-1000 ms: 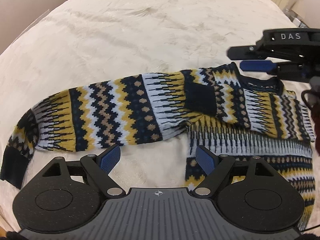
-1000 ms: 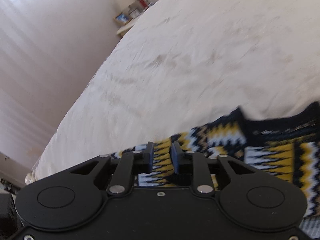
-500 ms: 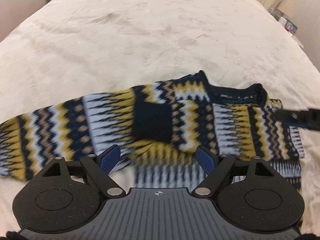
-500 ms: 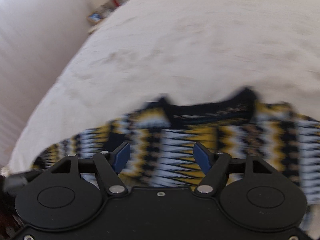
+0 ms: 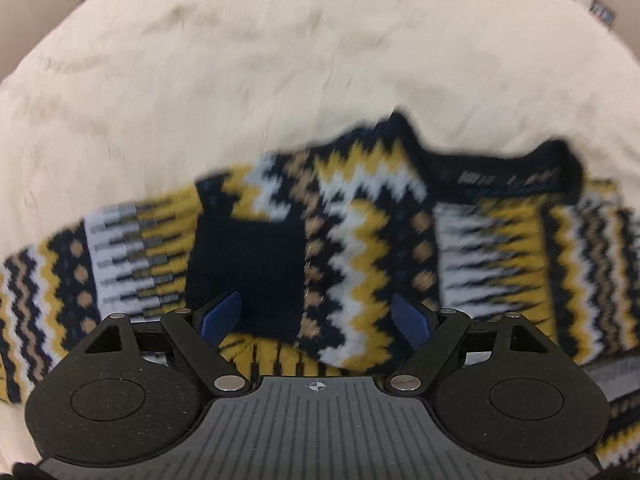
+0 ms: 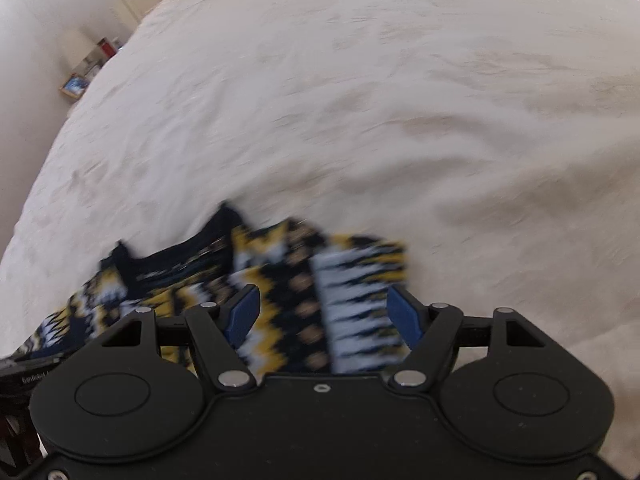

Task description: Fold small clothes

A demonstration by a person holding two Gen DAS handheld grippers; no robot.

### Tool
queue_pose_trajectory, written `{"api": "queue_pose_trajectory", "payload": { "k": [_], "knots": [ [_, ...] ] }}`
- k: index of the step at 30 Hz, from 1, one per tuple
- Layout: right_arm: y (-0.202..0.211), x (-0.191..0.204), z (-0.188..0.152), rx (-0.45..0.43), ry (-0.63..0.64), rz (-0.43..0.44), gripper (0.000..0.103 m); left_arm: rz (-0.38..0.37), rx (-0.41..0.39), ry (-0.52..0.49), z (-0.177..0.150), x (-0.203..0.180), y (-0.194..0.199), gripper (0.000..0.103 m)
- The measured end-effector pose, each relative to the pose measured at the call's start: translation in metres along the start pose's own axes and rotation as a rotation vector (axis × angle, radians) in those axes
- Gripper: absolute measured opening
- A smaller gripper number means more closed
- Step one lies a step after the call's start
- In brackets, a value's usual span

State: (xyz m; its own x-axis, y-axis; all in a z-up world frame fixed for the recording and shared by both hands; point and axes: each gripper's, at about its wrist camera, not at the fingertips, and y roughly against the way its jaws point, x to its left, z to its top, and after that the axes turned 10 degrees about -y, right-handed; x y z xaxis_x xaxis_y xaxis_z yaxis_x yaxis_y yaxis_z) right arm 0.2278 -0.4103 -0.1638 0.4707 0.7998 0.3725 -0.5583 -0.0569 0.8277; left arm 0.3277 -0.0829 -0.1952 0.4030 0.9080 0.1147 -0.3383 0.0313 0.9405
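Note:
A knitted sweater (image 5: 360,240) in navy, yellow, white and tan zigzags lies flat on a cream bedspread (image 5: 240,60). One sleeve is folded across its chest, its navy cuff (image 5: 248,264) lying near the middle. My left gripper (image 5: 316,316) is open and empty just above that cuff. In the right wrist view the sweater's collar (image 6: 180,264) and shoulder part (image 6: 320,292) show. My right gripper (image 6: 320,316) is open and empty over the shoulder. Both views are blurred.
The bedspread (image 6: 360,100) spreads wide beyond the sweater. A bedside shelf with small items (image 6: 86,72) stands at the far left by the wall. More small items (image 5: 592,0) sit past the bed's far right corner.
My right gripper has opened and swung right along the sweater toward the collar and shoulder. My left gripper moved right and closer, from the outstretched sleeve to the folded cuff.

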Motion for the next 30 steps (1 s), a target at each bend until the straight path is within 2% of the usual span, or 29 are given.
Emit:
{"api": "queue_pose_trajectory", "payload": {
  "k": [8,13,19,20,21,22,24,27,29,30],
  "knots": [
    [-0.039,-0.019,0.034,0.035,-0.010,-0.024,0.073,0.008,0.040,-0.027,-0.005,-0.001,-0.018,0.088],
    [-0.062,-0.022,0.038,0.085,-0.022,-0.012,0.074,0.006,0.039,-0.024,-0.001,0.000,-0.024,0.094],
    [-0.064,-0.020,0.029,0.121,-0.051,0.033,0.053,0.005,0.033,-0.018,0.001,-0.001,-0.027,0.095],
    [-0.063,-0.020,0.027,0.127,-0.055,0.042,0.046,0.005,0.031,-0.018,0.001,-0.001,-0.027,0.095],
    [-0.062,-0.020,0.024,0.130,-0.056,0.049,0.031,0.004,0.030,-0.018,0.001,-0.001,-0.028,0.095],
    [-0.060,-0.019,0.022,0.130,-0.052,0.060,0.023,0.003,0.029,-0.018,0.001,-0.001,-0.028,0.095],
    [-0.052,-0.012,0.017,0.098,-0.007,0.066,0.021,0.002,0.025,-0.016,0.000,-0.001,-0.027,0.095],
    [-0.024,0.013,0.010,0.007,0.146,0.043,0.019,0.000,0.021,-0.013,-0.001,-0.001,-0.026,0.095],
    [-0.010,0.023,0.008,-0.082,0.251,-0.053,0.018,-0.001,0.015,-0.008,-0.002,0.000,-0.026,0.095],
    [-0.012,0.020,0.009,-0.091,0.260,-0.106,0.017,0.001,0.013,-0.008,-0.002,0.000,-0.025,0.095]
  ]
}}
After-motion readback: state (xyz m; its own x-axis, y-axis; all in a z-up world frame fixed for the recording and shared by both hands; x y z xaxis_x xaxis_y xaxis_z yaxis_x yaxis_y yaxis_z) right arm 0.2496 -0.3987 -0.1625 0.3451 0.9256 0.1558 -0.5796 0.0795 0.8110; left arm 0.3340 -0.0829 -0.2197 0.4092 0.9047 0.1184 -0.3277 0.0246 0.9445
